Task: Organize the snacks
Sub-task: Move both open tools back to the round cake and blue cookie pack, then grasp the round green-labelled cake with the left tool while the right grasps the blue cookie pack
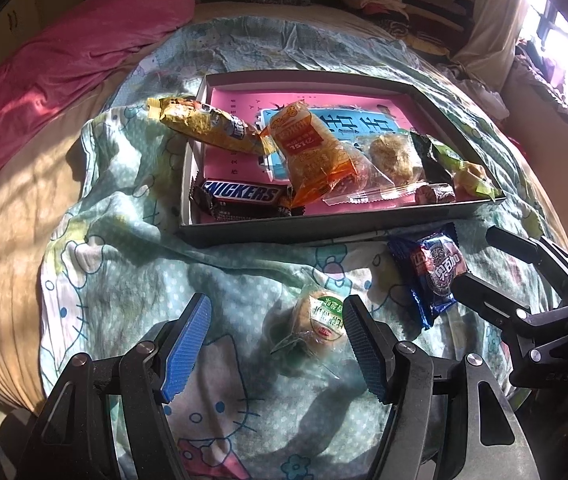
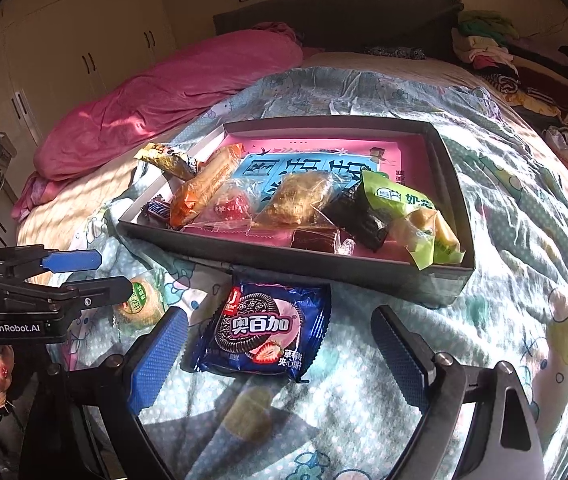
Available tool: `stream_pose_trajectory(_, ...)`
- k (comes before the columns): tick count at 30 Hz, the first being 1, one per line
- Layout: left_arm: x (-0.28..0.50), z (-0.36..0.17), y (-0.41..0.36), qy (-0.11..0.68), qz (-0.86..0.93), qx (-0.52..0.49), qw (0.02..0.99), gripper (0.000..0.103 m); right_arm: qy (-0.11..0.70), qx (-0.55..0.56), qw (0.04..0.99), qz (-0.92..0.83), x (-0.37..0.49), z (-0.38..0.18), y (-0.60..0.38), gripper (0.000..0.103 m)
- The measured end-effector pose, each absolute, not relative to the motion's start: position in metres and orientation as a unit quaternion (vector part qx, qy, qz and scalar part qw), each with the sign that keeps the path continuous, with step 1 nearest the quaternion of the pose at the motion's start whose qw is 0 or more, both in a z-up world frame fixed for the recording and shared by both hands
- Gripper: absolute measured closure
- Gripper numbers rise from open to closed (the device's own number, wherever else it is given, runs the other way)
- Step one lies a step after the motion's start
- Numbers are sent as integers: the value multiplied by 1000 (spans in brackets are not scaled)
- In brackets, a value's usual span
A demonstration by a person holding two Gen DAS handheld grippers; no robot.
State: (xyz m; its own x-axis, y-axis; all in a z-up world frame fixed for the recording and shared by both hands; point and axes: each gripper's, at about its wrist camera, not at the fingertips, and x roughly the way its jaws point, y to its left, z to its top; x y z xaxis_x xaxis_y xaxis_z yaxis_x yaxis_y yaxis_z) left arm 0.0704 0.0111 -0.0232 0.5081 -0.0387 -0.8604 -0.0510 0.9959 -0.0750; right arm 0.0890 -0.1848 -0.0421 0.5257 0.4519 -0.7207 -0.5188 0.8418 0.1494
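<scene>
**Two snacks left outside box**

Most snacks already in box. Still on bed: Oreo pack btwn right tool jaws, round cake btwn left tool jaws. Both tools wide open, holding nothing.

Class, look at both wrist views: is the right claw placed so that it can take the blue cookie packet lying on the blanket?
Probably yes. The right claw is open, the blue cookie packet lies flat between its fingers, and nothing covers it. The box sits just beyond.
</scene>
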Motion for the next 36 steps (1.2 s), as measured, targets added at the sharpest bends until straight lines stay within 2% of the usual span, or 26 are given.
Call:
stream_pose_trajectory(21, 72, -42, 9, 507, -22, -62, 860, 32, 419, -107, 861, 266, 97, -72, -156, 10)
stream_pose_trajectory(28, 70, -46, 3, 509, -29, -56, 859, 31, 416, -130, 859, 268, 97, -76, -150, 16)
stream_pose_trajectory(30, 70, -46, 3, 509, -30, -56, 858, 31, 416, -129, 859, 269, 98, -76, -150, 19)
stream_pose_trajectory(32, 69, -46, 1, 508, -32, -52, 859, 31, 415, -127, 859, 272, 97, -75, -151, 27)
stream_pose_trajectory(36, 68, -48, -4, 511, -40, -48, 857, 32, 416, -124, 858, 275, 97, -73, -152, 32)
